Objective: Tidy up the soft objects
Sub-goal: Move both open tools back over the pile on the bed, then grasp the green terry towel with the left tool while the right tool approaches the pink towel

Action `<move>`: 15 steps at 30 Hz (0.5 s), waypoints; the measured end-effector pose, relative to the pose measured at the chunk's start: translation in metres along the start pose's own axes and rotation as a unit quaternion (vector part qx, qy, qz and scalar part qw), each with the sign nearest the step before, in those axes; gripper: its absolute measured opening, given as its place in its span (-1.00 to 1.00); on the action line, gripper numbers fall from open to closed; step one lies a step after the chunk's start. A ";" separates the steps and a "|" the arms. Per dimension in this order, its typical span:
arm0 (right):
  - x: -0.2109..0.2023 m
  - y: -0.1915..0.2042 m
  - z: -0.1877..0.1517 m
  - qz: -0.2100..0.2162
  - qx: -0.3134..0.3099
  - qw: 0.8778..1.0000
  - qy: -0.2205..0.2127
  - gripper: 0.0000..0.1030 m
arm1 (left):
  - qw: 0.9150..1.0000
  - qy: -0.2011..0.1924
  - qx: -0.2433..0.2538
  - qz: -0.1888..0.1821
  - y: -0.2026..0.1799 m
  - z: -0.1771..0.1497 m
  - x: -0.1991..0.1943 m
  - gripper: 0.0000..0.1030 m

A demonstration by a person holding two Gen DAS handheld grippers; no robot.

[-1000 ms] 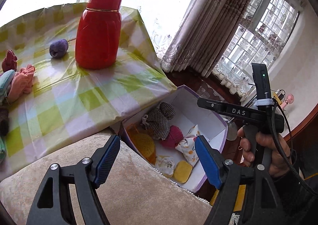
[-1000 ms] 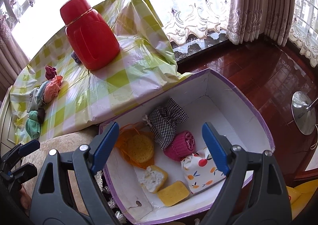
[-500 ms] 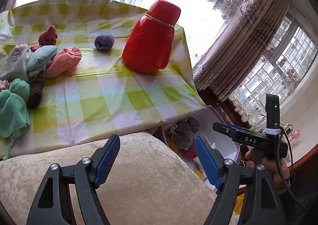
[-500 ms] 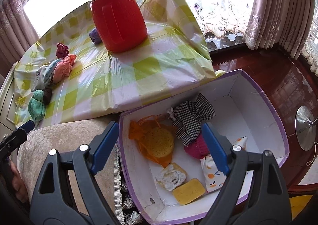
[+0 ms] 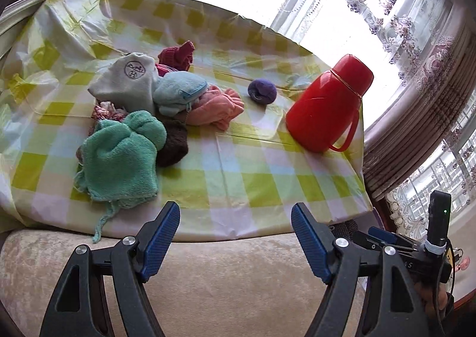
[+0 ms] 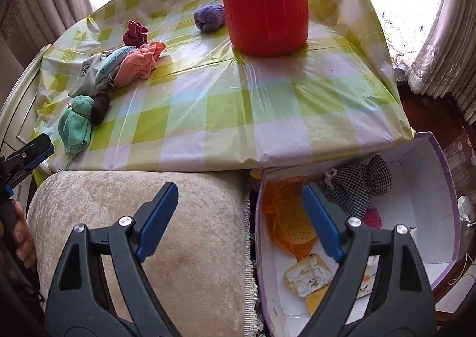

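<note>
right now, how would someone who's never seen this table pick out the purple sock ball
Start at the checked tablecloth and find the tall red thermos. Just beside its base, on the side toward the heap of cloths, sits the purple sock ball. It is the only soft thing lying alone, rolled into a small round ball, apart from the heap.

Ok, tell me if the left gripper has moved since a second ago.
Yes. The left gripper has swung away from the white box toward the pile of soft things: the red jug slid from upper left to the right, and the green towel now lies ahead.
</note>
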State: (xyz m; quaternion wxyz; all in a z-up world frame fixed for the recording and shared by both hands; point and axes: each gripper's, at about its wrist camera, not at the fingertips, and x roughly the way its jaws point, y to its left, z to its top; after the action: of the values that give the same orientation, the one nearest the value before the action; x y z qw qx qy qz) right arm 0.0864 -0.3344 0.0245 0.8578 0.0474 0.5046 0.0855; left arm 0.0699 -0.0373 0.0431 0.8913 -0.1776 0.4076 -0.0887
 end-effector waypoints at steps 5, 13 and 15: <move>0.015 0.028 0.015 0.012 -0.026 1.000 0.005 0.69 | 0.999 -0.015 -0.030 0.039 0.034 0.012 -0.001 0.50; 0.039 0.067 0.031 0.032 -0.056 0.998 0.016 0.69 | 0.995 -0.022 -0.047 0.081 0.062 0.032 0.008 0.48; 0.044 0.076 0.036 0.035 -0.064 0.997 0.017 0.69 | 0.995 -0.023 -0.045 0.087 0.065 0.038 0.013 0.48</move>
State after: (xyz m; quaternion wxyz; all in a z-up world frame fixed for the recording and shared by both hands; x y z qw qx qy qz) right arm 0.1312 -0.2514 0.0171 0.8468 0.0088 0.5109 0.1480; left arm 0.1078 0.0277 0.0315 0.8960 -0.1836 0.4042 0.0121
